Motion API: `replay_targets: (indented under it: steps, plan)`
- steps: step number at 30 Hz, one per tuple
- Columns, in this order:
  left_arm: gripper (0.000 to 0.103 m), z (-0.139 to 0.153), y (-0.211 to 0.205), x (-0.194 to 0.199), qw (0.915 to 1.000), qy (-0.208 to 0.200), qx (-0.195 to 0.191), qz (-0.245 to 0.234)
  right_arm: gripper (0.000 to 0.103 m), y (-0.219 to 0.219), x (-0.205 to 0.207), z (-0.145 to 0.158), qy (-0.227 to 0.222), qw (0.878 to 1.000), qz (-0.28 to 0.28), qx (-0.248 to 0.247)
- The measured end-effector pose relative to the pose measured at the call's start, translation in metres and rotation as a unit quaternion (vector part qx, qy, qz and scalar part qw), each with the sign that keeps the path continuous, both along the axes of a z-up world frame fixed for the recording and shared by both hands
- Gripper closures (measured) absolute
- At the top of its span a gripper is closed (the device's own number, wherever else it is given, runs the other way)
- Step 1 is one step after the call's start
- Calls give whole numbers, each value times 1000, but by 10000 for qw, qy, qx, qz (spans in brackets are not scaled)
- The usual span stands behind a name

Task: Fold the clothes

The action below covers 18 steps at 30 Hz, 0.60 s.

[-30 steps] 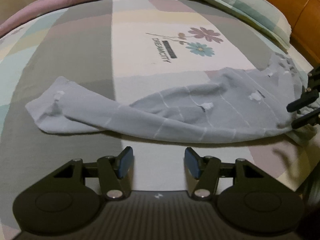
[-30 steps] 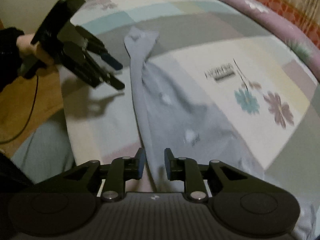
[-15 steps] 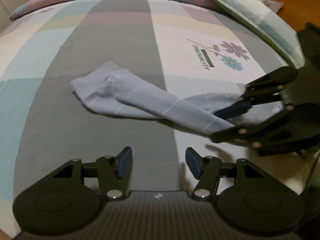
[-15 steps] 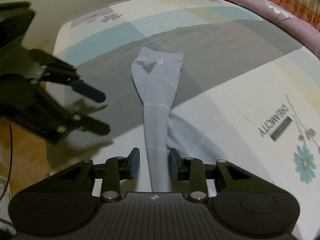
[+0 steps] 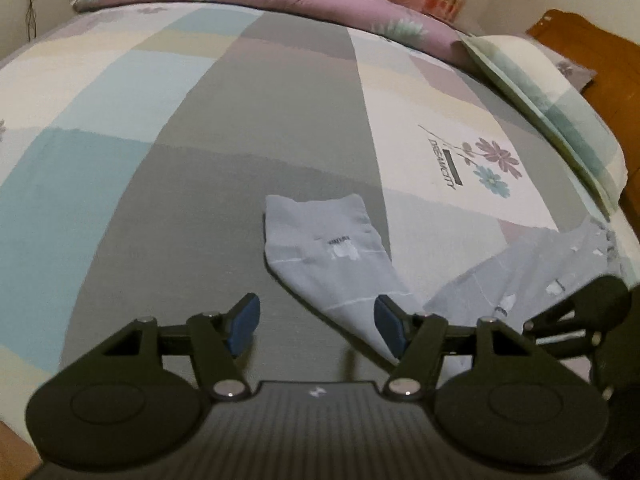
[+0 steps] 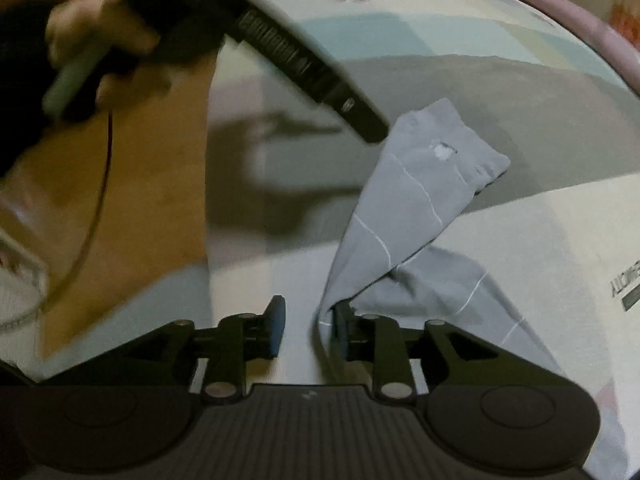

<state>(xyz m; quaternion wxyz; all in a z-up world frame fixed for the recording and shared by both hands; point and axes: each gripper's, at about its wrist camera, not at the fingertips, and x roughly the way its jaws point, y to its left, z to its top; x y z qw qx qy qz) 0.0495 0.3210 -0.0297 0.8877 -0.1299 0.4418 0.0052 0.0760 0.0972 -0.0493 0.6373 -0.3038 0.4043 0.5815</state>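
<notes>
We see a pale grey-blue knit garment with thin white lines and small white marks [image 5: 332, 252] lying on the bed with the patchwork sheet of grey, teal and cream blocks [image 5: 224, 128]. One long narrow part of the garment is folded over, and its flat hem end lies on the grey stripe of the sheet; the wider part spreads toward 4 o'clock in the left wrist view.

In this view the left hand-held gripper [image 5: 316, 322] has its jaws wide apart with nothing between the blue pads; they have just been opening. The folded part starts at its right pad and goes up toward 12 o'clock.

In the right wrist view the right hand-held gripper [image 6: 308, 330] has its jaws apart. The garment [image 6: 416, 200] hangs against the right pad only and goes toward 1 o'clock. The left pad is bare.
</notes>
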Motion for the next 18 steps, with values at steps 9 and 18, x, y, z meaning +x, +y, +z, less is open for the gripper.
replay_targets:
  steps: [9,18]
  plan:
    - [39,-2,7,-6,10000,24,-45,-15,67,-1,68,17,667,9864,-1385,584]
    - [39,-9,16,-17,9999,128,-54,-89,77,39,130,-14,1191,9582,-2461,841]
